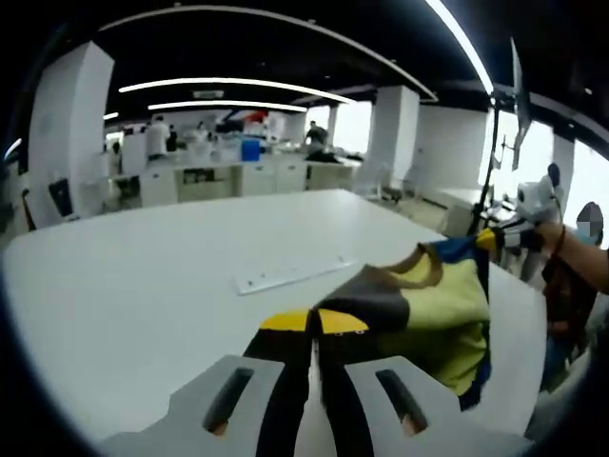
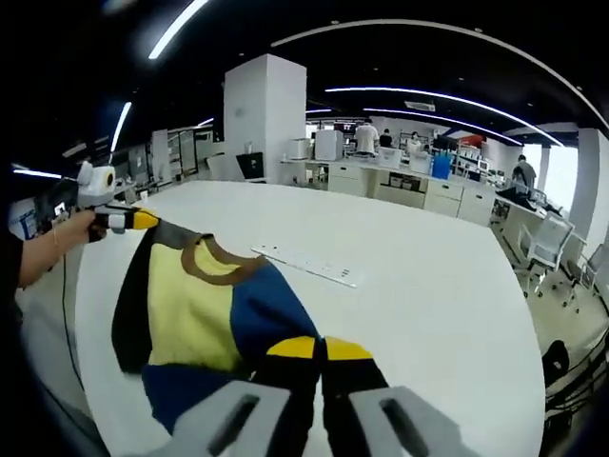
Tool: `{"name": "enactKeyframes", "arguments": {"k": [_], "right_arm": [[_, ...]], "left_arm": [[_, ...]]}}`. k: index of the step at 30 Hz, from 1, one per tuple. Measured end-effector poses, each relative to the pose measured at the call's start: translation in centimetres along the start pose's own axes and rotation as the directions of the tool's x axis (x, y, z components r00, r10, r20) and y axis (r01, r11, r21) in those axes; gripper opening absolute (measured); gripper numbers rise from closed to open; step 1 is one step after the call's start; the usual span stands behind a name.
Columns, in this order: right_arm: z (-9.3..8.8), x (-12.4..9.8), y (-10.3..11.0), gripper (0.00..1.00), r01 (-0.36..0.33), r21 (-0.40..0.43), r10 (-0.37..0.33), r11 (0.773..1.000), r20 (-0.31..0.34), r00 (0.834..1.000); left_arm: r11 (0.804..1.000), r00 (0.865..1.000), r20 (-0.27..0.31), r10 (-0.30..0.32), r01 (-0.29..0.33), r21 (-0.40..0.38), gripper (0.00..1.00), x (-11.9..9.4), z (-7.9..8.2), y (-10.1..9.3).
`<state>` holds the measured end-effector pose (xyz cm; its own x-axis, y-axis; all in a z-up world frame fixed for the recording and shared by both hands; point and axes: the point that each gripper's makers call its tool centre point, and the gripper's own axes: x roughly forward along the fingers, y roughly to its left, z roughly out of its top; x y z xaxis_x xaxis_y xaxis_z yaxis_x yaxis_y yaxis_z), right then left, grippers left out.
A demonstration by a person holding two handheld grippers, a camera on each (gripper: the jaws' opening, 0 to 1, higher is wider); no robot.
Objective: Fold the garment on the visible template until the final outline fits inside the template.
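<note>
A small shirt (image 1: 438,295) with a yellow body, brown collar and dark and blue shoulders hangs stretched between both grippers above the white table (image 1: 143,276). In the left gripper view my left gripper (image 1: 312,320) is shut on its dark shoulder; the right gripper (image 1: 492,239) pinches the blue shoulder at the far right, held by a hand (image 1: 550,232). In the right gripper view my right gripper (image 2: 321,347) is shut on the blue shoulder of the shirt (image 2: 190,305). The left gripper (image 2: 143,220) grips the dark shoulder at the left.
A long white strip (image 1: 290,274) (image 2: 304,265) lies flat on the table (image 2: 428,286) beyond the shirt. Desks, a white pillar (image 2: 265,114) and people stand in the background. Office chairs (image 2: 547,252) sit past the table's right edge.
</note>
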<state>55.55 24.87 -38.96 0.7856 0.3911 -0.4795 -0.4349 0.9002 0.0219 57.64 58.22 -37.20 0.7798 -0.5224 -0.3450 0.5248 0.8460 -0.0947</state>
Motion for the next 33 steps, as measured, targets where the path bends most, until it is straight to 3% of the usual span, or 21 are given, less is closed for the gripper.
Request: {"name": "enactKeyframes", "arguments": {"k": [2,6,9,11,14,18,23,25,28,30,33], "right_arm": [[0.0,0.9,-0.7,0.0,0.018,0.016,-0.018,1.0,0.003,1.0],[0.0,2.4,-1.4,0.0,0.031,0.045,-0.031,0.998,0.007,0.999],[-0.2,3.8,-2.1,0.0,0.051,0.009,-0.051,0.999,-0.008,0.999],[-0.4,4.6,-2.7,0.0,0.055,0.021,-0.055,0.998,-0.021,0.998],[-0.8,5.8,-3.5,0.0,0.052,0.046,-0.051,0.998,-0.034,0.998],[-1.7,6.9,-4.2,0.0,0.069,0.063,-0.065,0.996,-0.063,0.996],[-2.6,8.2,-5.0,0.0,0.079,0.127,-0.069,0.989,-0.078,0.995],[-2.8,9.6,-6.4,0.0,0.088,0.127,-0.078,0.988,-0.082,0.994],[-3.6,10.0,-6.7,0.0,0.106,0.113,-0.095,0.988,-0.099,0.991],[-4.0,10.6,-7.1,0.0,0.099,0.039,-0.094,0.994,-0.116,0.989],[-5.0,11.5,-7.3,0.0,0.103,0.035,-0.097,0.994,-0.148,0.984]], "left_arm": [[0.999,1.0,0.007,-0.007,0.007,0.038,0.0,1.2,0.1,0.2],[0.999,1.0,-0.013,-0.005,0.006,0.041,0.0,3.2,-0.3,1.1],[0.997,0.999,-0.036,-0.029,0.026,-0.077,0.0,4.7,-1.0,1.1],[0.997,0.998,-0.027,-0.052,0.05,-0.06,0.0,5.5,-0.8,0.9],[0.999,0.997,-0.071,-0.031,0.028,-0.046,0.0,6.5,-1.7,1.2],[0.998,0.995,-0.095,-0.033,0.027,-0.06,0.0,8.2,-2.4,2.6],[0.999,0.992,-0.125,-0.03,0.027,-0.03,0.0,9.9,-3.3,2.8],[0.999,0.988,-0.15,-0.031,0.027,-0.028,0.0,10.6,-4.0,3.4],[1.0,0.981,-0.191,-0.021,0.019,-0.012,0.0,11.8,-5.0,3.4],[1.0,0.979,-0.204,-0.016,0.017,0.004,0.0,12.0,-5.5,2.5],[1.0,0.977,-0.214,-0.014,0.011,-0.019,0.0,13.3,-5.9,2.7]]}}
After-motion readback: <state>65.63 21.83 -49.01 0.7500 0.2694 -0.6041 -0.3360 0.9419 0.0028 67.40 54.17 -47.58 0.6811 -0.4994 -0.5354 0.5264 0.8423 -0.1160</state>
